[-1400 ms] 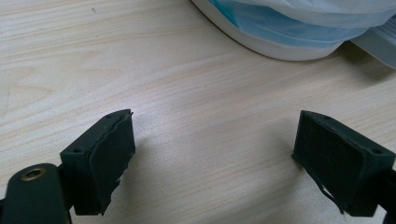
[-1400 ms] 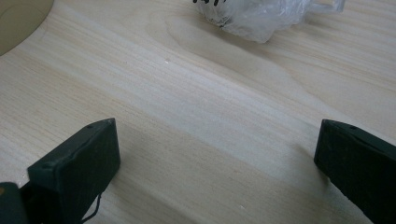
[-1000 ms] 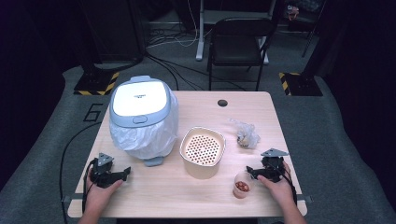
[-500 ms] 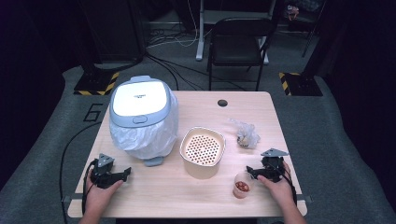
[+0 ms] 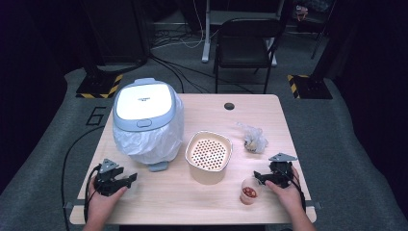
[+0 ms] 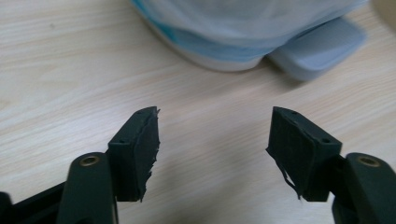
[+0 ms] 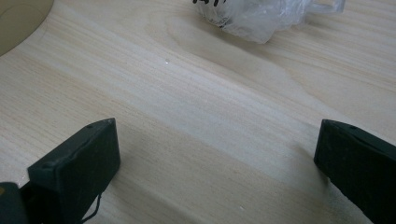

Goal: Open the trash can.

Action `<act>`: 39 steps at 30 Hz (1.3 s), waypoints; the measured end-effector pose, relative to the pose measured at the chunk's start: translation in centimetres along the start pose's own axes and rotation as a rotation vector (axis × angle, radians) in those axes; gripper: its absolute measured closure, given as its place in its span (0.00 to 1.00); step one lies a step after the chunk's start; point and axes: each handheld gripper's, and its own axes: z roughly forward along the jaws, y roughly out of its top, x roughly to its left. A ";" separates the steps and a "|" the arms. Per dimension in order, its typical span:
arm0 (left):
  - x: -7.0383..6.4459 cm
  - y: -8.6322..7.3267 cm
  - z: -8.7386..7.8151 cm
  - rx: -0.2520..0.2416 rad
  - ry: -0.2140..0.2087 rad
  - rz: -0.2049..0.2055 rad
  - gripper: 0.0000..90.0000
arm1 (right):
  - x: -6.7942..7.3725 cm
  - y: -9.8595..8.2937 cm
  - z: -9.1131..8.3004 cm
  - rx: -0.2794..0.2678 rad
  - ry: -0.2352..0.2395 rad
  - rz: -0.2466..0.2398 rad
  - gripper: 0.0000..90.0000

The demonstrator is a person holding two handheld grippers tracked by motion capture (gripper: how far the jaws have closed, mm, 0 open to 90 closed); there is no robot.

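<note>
A white and blue cooker (image 5: 146,120) wrapped in clear plastic stands at the table's left; its base (image 6: 243,32) fills the top of the left gripper view. A beige perforated basket pot (image 5: 208,156) sits mid-table. A small cup of red bits (image 5: 248,191) stands near the front right. A clear plastic bag (image 5: 252,137) (image 7: 261,16) lies right of the pot. My left gripper (image 5: 126,179) (image 6: 214,135) rests open on the front left, aimed at the cooker. My right gripper (image 5: 259,176) (image 7: 217,154) is open beside the cup, nothing between its jaws.
The wooden table (image 5: 202,207) has a round cable hole (image 5: 229,106) near its far edge. A black chair (image 5: 250,43) stands behind the table, with cables on the floor. A grey tab (image 6: 313,44) juts from the cooker's base.
</note>
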 end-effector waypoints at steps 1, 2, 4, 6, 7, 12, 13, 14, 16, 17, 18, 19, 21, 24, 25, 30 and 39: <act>-0.2 0.1 -0.2 0.005 -0.012 0.007 0.39 | 0.0 0.0 0.0 0.000 0.000 0.000 0.00; -0.4 0.1 -0.3 0.001 -0.023 0.004 0.41 | 0.0 0.0 0.0 0.000 0.000 0.000 0.00; -1.1 0.3 -0.5 -0.007 -0.061 0.013 0.43 | 0.0 0.0 0.0 0.000 0.000 0.000 0.00; -1.4 0.4 -0.6 -0.003 -0.070 0.022 0.45 | 0.0 0.0 0.0 0.000 0.000 0.000 0.00; -1.7 0.5 -0.7 -0.002 -0.076 0.031 0.45 | 0.0 0.0 0.0 0.000 0.000 0.000 0.00; -3.3 1.1 -1.1 0.003 -0.143 0.037 0.44 | 0.0 0.0 0.0 0.000 0.000 0.000 0.00; -3.6 1.2 -1.1 0.002 -0.143 0.050 0.45 | 0.0 0.0 0.0 0.000 0.000 0.000 0.00; -4.1 1.5 -1.2 0.011 -0.155 0.069 0.45 | 0.0 0.0 0.0 0.000 0.000 0.000 0.00; -4.4 1.7 -1.1 -0.002 -0.160 0.067 0.45 | 0.0 0.0 0.0 0.000 0.000 0.000 0.00; -4.6 1.8 -1.1 -0.004 -0.179 0.061 0.45 | 0.0 0.0 0.0 0.000 0.000 0.000 0.00; -5.0 2.1 -1.1 -0.002 -0.180 0.081 0.45 | 0.0 0.0 0.0 0.000 0.000 0.000 0.00; -5.0 2.1 -1.1 -0.002 -0.180 0.081 0.45 | 0.0 0.0 0.0 0.000 0.000 0.000 0.00; -5.6 2.5 -0.8 -0.004 -0.178 0.109 0.45 | 0.0 0.0 0.0 0.000 0.000 0.000 0.00; -6.2 2.8 -0.2 0.022 -0.192 0.125 0.45 | 0.0 0.0 0.0 0.000 0.000 0.000 0.00; -6.2 2.8 -0.2 0.022 -0.192 0.125 0.44 | 0.0 0.0 0.0 0.000 0.000 0.000 0.00; -6.8 3.3 0.8 0.036 -0.192 0.174 0.43 | 0.0 0.0 0.0 0.000 0.000 0.000 0.00; -7.5 4.0 2.6 0.041 -0.181 0.152 0.41 | 0.0 0.0 0.0 0.000 0.000 0.000 0.00</act>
